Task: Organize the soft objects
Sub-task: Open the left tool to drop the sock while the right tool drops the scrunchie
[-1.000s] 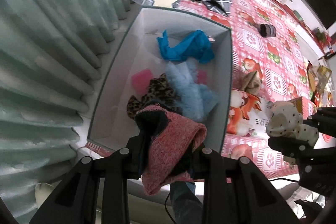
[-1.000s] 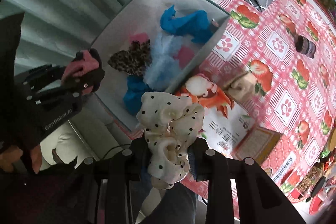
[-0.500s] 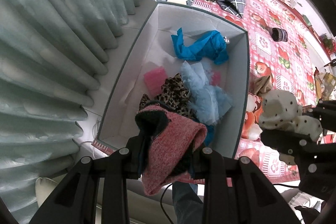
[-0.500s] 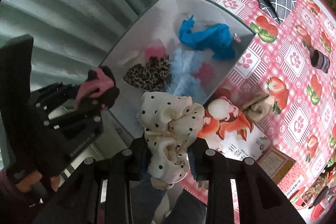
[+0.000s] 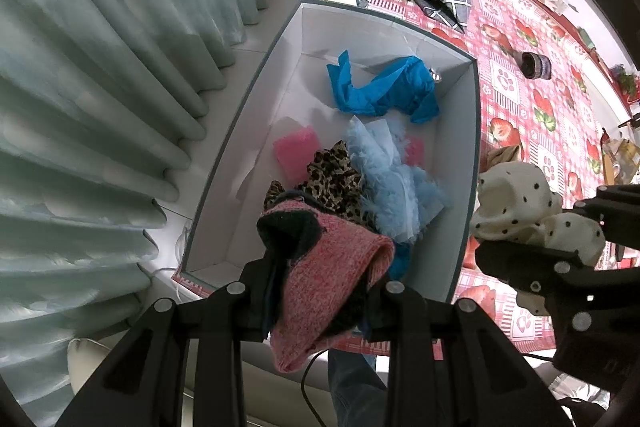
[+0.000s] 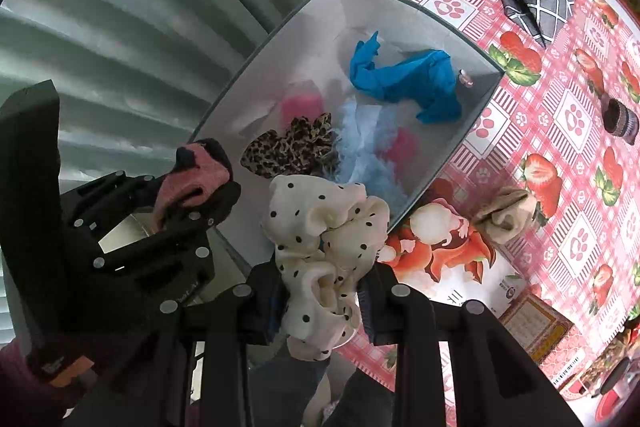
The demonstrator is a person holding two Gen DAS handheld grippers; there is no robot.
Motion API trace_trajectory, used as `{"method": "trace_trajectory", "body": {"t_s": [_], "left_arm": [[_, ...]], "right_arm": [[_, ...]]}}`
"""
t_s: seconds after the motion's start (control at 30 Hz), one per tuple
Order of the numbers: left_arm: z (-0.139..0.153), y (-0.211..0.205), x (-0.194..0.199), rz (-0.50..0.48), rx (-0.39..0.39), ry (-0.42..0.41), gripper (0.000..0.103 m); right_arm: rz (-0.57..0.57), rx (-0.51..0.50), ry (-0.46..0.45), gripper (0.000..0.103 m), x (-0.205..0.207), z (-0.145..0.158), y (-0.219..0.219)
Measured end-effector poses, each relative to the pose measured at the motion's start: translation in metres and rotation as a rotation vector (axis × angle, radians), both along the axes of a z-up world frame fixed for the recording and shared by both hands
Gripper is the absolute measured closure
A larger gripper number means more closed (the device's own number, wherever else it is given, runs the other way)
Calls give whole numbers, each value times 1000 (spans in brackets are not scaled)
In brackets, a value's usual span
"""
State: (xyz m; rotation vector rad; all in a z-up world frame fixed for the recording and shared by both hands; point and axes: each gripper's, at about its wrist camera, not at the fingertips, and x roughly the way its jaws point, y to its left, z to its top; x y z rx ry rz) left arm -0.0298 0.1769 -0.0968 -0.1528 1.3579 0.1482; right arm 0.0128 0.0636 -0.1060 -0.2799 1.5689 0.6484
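Left wrist view: my left hand-held gripper [image 5: 318,301] is clamped on a pink sock [image 5: 328,287], a nubbly knit with a dark toe, hanging over the near end of the box [image 5: 464,155]. The box is smooth white card with thin walls. Inside lie a limp blue cloth [image 5: 384,91], a feathery pale-blue piece [image 5: 392,183], a leopard scrunchie [image 5: 332,179] and a pink pad [image 5: 296,153]. I judge the sock may cling to a pad on release, or its dangling cuff may catch the near rim and drop outside.

Right wrist view: my right hand-held gripper [image 6: 322,291] is pinched on a cream dotted scrunchie [image 6: 324,239], silky and ruffled, hovering near the box's near corner, partly outside the rim. Let go here, it could slide down onto the bench [image 6: 568,115]. The left tool sits close beside, so the two could knock together. A beige sock [image 6: 502,217] lies on the bench, not yet boxed.
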Motion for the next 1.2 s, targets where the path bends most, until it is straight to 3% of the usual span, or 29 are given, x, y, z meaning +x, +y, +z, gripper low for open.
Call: {"method": "trace_trajectory", "body": {"t_s": [0.33,0.63,0.73,0.9,1.0,1.1,1.17,1.2], "left_arm": [[-2,0,3,4,-7,7,69],[2,4,8,13,7,-2,58],[3,5,9,14,12,-10,50],[9,3,8,16,29,-39,23],[7,5,11,38,-17,-16,19],[4,8,11,66,-29,-9,11],[4,7,10,66,-4,-8,0],[5,6,9,65,13,-10,0]], "right_arm": [[-23,10,-2,71,10,3,1],[-25,28,-2,71,15,5,8],[-23,32,-1,71,16,5,10],[-17,40,7,71,17,5,12],[-20,42,5,53,17,5,12],[-28,40,2,52,17,5,12],[-39,41,4,36,18,6,10],[-51,37,-2,16,19,6,8]]}}
